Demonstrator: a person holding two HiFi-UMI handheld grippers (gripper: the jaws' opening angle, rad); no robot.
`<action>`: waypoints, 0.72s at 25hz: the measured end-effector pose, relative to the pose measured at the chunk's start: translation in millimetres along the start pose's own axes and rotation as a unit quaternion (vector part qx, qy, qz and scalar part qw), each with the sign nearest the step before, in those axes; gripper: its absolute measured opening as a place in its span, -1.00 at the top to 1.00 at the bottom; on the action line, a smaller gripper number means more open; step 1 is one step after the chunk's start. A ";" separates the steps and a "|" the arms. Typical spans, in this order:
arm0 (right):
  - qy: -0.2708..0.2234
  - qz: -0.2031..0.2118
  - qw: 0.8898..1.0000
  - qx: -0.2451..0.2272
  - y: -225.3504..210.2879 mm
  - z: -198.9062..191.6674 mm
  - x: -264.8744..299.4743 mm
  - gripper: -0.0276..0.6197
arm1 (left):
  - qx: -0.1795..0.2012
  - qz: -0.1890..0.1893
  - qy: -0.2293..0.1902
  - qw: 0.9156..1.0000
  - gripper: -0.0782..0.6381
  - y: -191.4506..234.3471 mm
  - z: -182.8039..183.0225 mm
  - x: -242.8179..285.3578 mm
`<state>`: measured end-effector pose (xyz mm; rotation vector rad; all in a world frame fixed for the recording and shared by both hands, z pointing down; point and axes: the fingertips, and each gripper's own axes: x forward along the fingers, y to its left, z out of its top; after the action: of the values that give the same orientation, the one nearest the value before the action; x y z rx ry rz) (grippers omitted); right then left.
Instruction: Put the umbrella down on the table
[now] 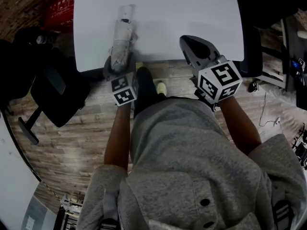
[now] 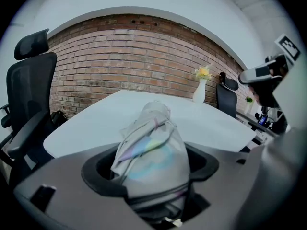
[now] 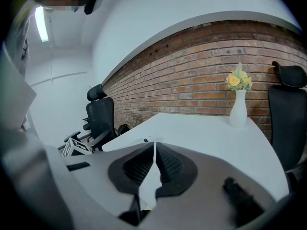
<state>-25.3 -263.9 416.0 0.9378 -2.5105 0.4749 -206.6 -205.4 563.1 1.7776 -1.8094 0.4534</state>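
Observation:
A folded pale grey umbrella (image 1: 122, 37) lies lengthwise on the white table (image 1: 192, 13), near its front-left edge. My left gripper (image 1: 119, 65) sits around the umbrella's near end. In the left gripper view the bundled fabric of the umbrella (image 2: 151, 143) fills the space between the widely spread jaws of the left gripper (image 2: 151, 167), with dark gaps showing at both sides. My right gripper (image 1: 187, 42) hovers over the table's front edge to the right, shut with nothing in it; in the right gripper view its pads (image 3: 154, 150) meet along a thin slit.
A black office chair (image 1: 53, 85) stands left of the table, and a red object (image 1: 60, 8) lies beyond it. A white vase with yellow flowers (image 3: 238, 104) stands at the table's far end before a brick wall (image 2: 124, 56). Another black chair (image 3: 288, 114) is beside it.

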 end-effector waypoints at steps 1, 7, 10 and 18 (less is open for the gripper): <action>-0.001 0.000 1.000 0.000 -0.3 0.1 -1.0 0.82 | 0.000 -0.001 0.001 1.000 -0.15 -1.2 0.2 -0.2; -0.010 0.002 1.000 -0.002 1.2 3.7 -8.6 0.82 | -0.004 -0.005 -0.003 1.000 -0.16 -5.3 2.1 -7.5; -0.016 0.004 1.000 -0.003 3.0 4.0 -12.6 0.82 | -0.004 -0.004 -0.007 1.000 -0.16 -6.2 3.7 -13.5; -0.036 0.014 0.999 -0.010 11.0 6.9 -28.6 0.82 | -0.003 0.012 -0.019 1.000 -0.16 -4.8 4.8 -35.0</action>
<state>-15.0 -243.8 394.3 0.9307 -2.5915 0.4313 -203.8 -180.5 537.7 1.7739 -1.8577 0.4254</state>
